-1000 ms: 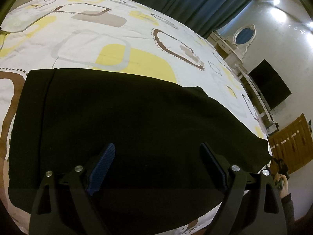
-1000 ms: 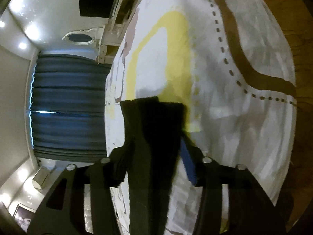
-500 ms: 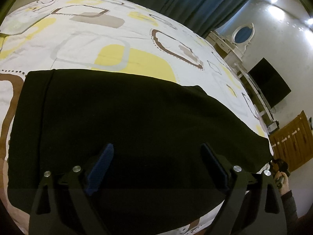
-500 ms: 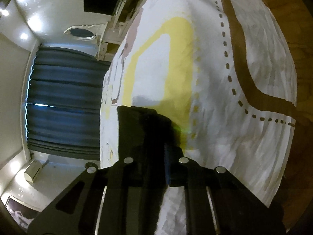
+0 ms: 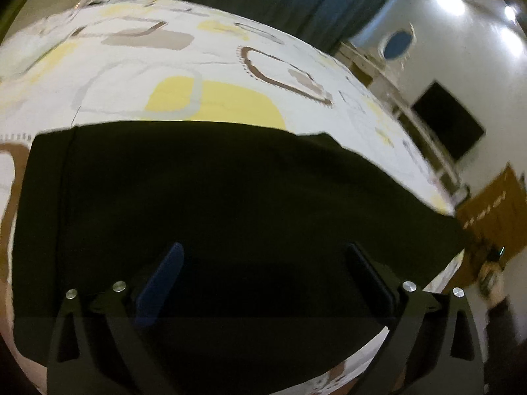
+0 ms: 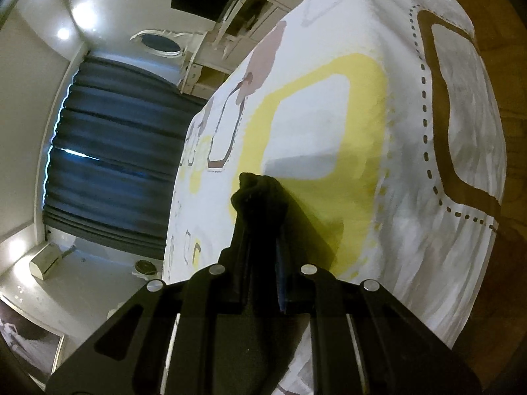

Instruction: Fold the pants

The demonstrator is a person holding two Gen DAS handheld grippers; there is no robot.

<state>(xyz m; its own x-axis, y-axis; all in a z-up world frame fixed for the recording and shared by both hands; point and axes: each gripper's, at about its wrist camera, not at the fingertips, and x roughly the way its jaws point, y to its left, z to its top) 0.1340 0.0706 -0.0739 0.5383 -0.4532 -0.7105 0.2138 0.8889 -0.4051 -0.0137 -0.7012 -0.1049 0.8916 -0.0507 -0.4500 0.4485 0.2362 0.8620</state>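
The black pants [image 5: 230, 204] lie spread flat on the patterned bed sheet [image 5: 138, 65]. My left gripper [image 5: 263, 263] is open, its fingers wide apart just above the near part of the fabric, holding nothing. In the right wrist view my right gripper [image 6: 263, 230] is shut on a bunched end of the pants [image 6: 258, 197], which sticks out past the fingertips and is raised a little above the sheet [image 6: 411, 171]. Most of the pants is hidden in that view.
The bed's right edge drops to a wooden floor [image 6: 513, 75]. Dark curtains [image 5: 280, 3], a white dresser with an oval mirror [image 5: 398, 41], a black TV [image 5: 448, 118] and a wooden cabinet [image 5: 494, 204] line the walls.
My right gripper closed on the end of the pants and lifted it, bunching the cloth. My left gripper stayed open and shifted slightly; its view is blurred.
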